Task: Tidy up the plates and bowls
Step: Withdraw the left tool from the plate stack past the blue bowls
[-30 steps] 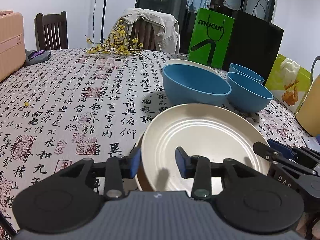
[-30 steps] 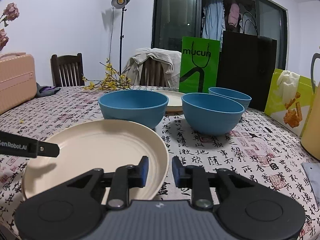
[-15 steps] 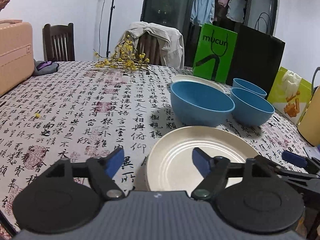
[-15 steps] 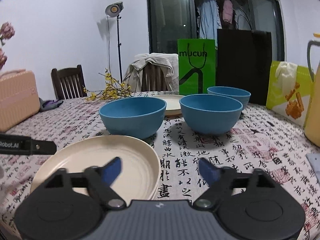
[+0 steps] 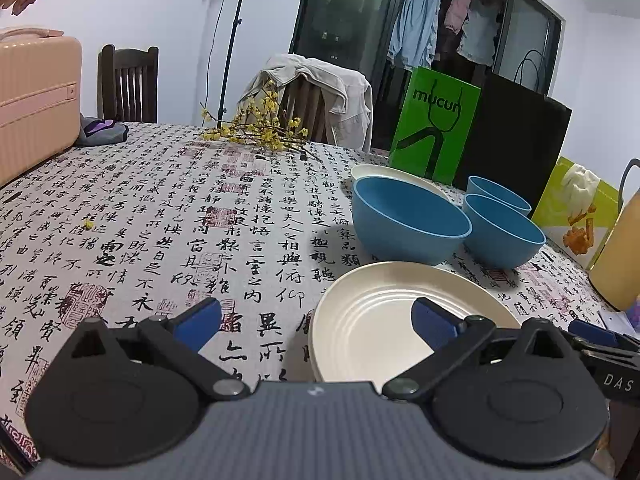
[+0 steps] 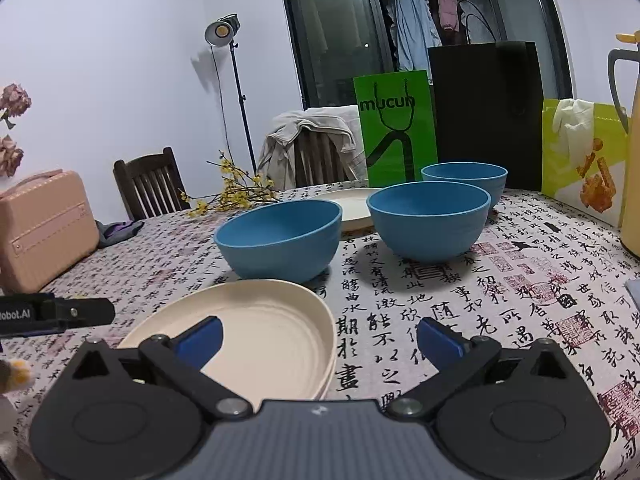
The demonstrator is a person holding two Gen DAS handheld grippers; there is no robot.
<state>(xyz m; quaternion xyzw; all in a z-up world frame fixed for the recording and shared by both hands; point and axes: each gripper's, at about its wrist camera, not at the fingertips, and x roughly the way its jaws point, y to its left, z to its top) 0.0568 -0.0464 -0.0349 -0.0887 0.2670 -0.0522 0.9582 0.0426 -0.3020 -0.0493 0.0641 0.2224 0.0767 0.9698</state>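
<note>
A cream plate (image 5: 384, 320) lies on what looks like a second plate at the near edge of the table; it also shows in the right wrist view (image 6: 272, 328). Behind it stand three blue bowls: a near left one (image 5: 408, 220) (image 6: 280, 240), a near right one (image 5: 504, 232) (image 6: 428, 220) and a far one (image 5: 498, 196) (image 6: 464, 176). Another cream plate (image 5: 394, 174) (image 6: 352, 204) lies behind the left bowl. My left gripper (image 5: 316, 320) is open and empty above the plate's left rim. My right gripper (image 6: 318, 336) is open and empty above its right rim.
The table has a calligraphy-print cloth (image 5: 200, 216). A green bag (image 5: 436, 124), a black bag (image 5: 516, 140) and a yellow-green bag (image 5: 576, 204) stand at the back. A yellow jug (image 6: 632, 160) is at right. A pink case (image 5: 32, 100) and yellow flowers (image 5: 260, 132) are at left.
Both grippers opened wide, let go of the cream plate and drew back and up. The plate now rests flat on the table.
</note>
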